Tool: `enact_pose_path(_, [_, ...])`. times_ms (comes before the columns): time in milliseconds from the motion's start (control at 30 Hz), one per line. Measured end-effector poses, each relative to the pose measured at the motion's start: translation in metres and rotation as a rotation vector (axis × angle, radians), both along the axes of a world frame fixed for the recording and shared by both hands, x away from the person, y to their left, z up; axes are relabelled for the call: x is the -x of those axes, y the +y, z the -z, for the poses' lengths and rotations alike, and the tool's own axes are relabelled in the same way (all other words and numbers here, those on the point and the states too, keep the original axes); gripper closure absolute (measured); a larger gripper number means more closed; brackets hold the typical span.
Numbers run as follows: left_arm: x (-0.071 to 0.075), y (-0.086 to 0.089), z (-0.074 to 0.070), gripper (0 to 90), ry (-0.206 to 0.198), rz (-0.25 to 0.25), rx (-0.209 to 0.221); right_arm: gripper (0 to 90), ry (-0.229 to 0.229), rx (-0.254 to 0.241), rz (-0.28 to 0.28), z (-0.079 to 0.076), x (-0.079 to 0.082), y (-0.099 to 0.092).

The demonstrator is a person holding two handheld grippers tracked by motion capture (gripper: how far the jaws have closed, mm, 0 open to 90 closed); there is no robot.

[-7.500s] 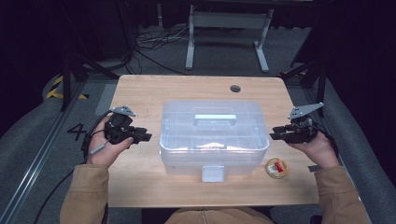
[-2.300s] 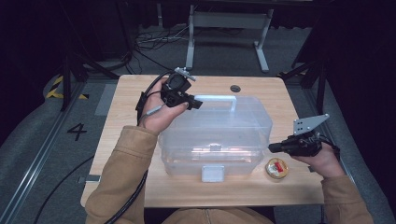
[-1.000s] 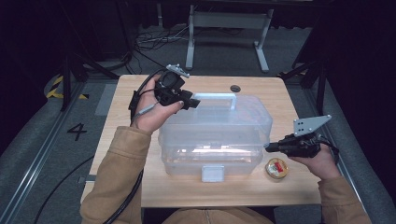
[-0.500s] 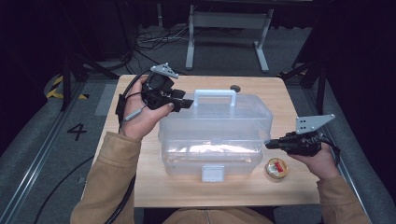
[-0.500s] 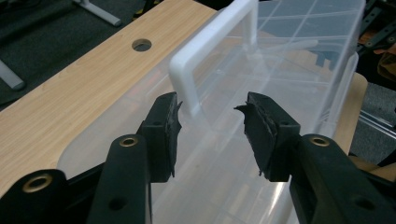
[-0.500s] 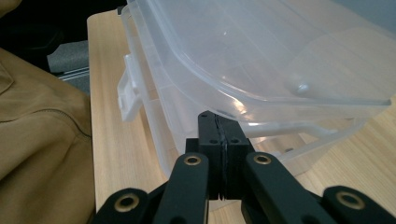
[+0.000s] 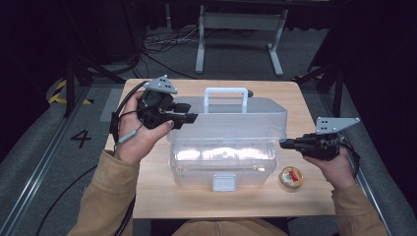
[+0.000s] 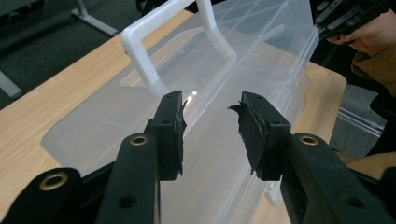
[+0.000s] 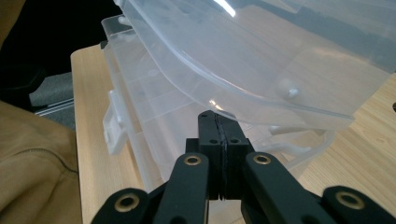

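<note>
Clear storage box [image 7: 223, 147] mid-worktop [image 7: 147, 196], lid [image 7: 231, 115] raised, propped under its right edge by right gripper [image 7: 285, 143], jaws pressed together, empty. Left gripper [image 7: 191, 118] parted, gripping nothing, beside handle [image 7: 225, 93]. Likely failure: lid slipping off the narrow tip and dropping, or box skidding toward tape roll [image 7: 290, 177].

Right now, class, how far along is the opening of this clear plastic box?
Done: the clear plastic box's lid is raised, white handle up. In hand: the left tongs are open beside the lid; the right tongs, shut, sit at the box's right edge under the lid. Left: swinging the lid fully back; the small round tin lies untouched.
</note>
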State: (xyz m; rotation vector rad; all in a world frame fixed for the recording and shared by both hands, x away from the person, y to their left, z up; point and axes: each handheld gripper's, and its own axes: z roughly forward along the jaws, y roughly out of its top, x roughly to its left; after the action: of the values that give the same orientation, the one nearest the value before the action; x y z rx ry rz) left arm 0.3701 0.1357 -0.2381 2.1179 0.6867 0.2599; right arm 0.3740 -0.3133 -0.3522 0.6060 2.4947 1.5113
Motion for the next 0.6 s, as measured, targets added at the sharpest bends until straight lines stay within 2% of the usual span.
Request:
enact_pose_path(133, [0.011, 0.008, -0.001, 63.4, -0.016, 0.002, 0.026, 89.8, 0.0, -0.009, 0.028, 0.0, 0.0, 0.004])
enact_pose_path(433, [0.03, 0.014, 0.002, 66.9, -0.039, 0.008, 0.041, 89.8, 0.003, -0.021, 0.066, -0.003, 0.0, 0.005])
enact_pose_path(600, [0.037, 0.015, 0.012, 70.5, -0.019, 0.021, 0.045, 89.8, 0.006, -0.047, 0.08, -0.006, -0.001, 0.006])
